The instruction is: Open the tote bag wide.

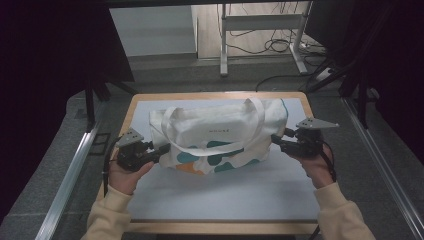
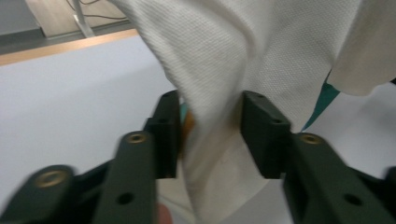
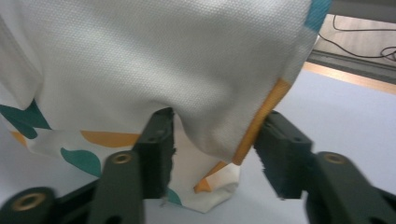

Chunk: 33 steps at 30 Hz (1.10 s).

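High view: the tote bag [image 1: 220, 137], cream cloth with teal and orange patches, lies on the white mat [image 1: 225, 195] with its handles up and over the front. The left gripper [image 1: 162, 148] meets the bag's near-left end and the right gripper [image 1: 276, 141] meets its right end, one hand behind each. The bag looks slack and half collapsed, not folded flat, so the handling seems to be at an early stage: both ends are approached, and nothing is lifted clear as far as I can judge.

Left gripper view: the jaws stand spread, with a fold of the cream cloth [image 2: 219, 121] running up between them. The left pad [image 2: 169, 135] is about touching the fold; a gap remains by the right pad. Not yet a pinch.

Right gripper view: the jaws again stand apart, straddling the bag's corner with its orange edge trim [image 3: 261, 116]. The trim sits just at the right pad [image 3: 280, 154]; the cloth is loose against the left one.

Left to do, by my reading: close both grips, then lift or stretch.
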### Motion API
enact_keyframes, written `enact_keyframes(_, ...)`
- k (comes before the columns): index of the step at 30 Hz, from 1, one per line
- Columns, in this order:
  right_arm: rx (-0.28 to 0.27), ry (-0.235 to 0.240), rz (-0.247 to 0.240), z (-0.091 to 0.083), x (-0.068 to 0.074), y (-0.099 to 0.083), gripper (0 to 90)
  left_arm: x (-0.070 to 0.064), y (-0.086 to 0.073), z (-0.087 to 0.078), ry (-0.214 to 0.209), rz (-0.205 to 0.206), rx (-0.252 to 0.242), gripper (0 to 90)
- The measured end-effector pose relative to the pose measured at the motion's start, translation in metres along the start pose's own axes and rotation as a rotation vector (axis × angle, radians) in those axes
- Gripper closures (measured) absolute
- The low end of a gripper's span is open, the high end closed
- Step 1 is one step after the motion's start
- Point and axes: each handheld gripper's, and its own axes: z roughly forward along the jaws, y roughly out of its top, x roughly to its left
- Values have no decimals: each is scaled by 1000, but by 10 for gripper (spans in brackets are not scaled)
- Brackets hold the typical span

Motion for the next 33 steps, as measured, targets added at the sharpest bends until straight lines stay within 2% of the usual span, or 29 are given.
enact_keyframes(3, 0, -8, -11, 0, 1, 0, 577, 0, 0, -1, -10, 3, -6, 710)
enact_keyframes(6, 0, -9, -29, 0, 2, 1, 637, 0, 0, -1, -15, 5, -5, 751)
enact_keyframes(12, -2, -23, -69, -2, 5, 1, 737, -1, -1, -1, -19, 18, -4, 783)
enact_keyframes(17, -25, -36, -75, -5, 6, -2, 831, 0, -3, -3, -20, 18, -7, 793)
enact_keyframes(21, -52, -25, -62, -8, 4, -7, 846, 1, -6, -4, -29, 15, -10, 798)
enact_keyframes(33, -61, -19, -72, -10, 8, -17, 854, 2, -14, -4, -38, 19, -3, 814)
